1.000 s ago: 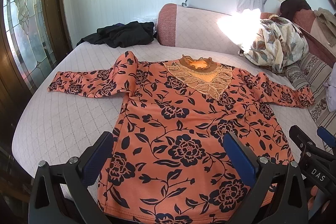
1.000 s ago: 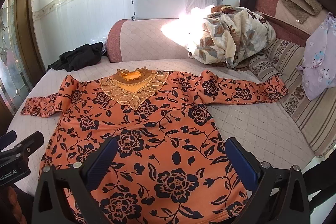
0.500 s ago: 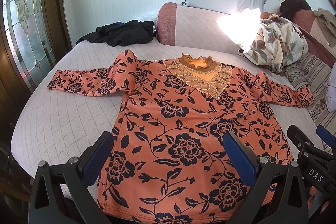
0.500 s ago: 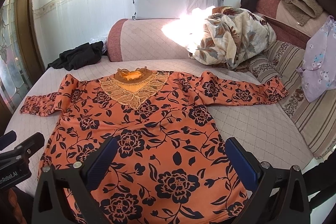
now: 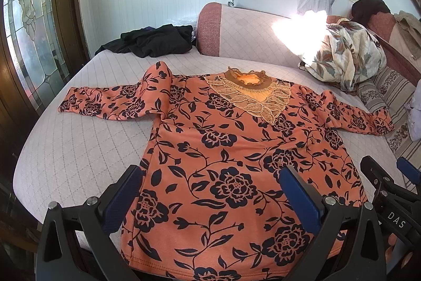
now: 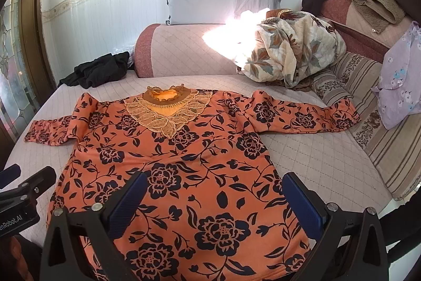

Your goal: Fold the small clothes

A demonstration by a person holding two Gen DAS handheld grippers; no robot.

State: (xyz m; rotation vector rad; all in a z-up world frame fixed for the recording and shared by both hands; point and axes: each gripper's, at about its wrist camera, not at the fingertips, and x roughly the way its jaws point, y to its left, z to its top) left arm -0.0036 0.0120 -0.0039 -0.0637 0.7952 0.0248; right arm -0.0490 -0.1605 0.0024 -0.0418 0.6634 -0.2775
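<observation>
You are at the very start of the fold: the orange floral top [image 5: 236, 162] lies face up and spread flat on the quilted bed [image 5: 79, 144], lace collar [image 5: 250, 94] toward the bolster, both sleeves stretched out to the sides, and no fold shows in it yet. Your left gripper [image 5: 210, 191] hovers over the hem end with its blue pads wide apart and nothing between them; your right gripper [image 6: 215, 196] does the same a little further along the hem, jaws equally wide and empty. Judging from this layout, the next move calls for picking an edge, most likely a sleeve or one side of the body, lowering a gripper until one pad can slide under the cloth, and closing only once fabric sits between the pads. The left sleeve [image 5: 110, 104] has a raised ridge at the shoulder, so expect it to need smoothing as you bring it across. The right sleeve [image 6: 302, 117] ends close to the striped cushion [image 6: 368, 123]; whether the cuff touches it is hard to say. The hem itself is cut off at the bottom of both views, hidden behind the gripper bodies, so you cannot check whether it lies straight or hangs over the bed edge. A sun patch [image 6: 231, 44] on the bolster washes out detail there.
</observation>
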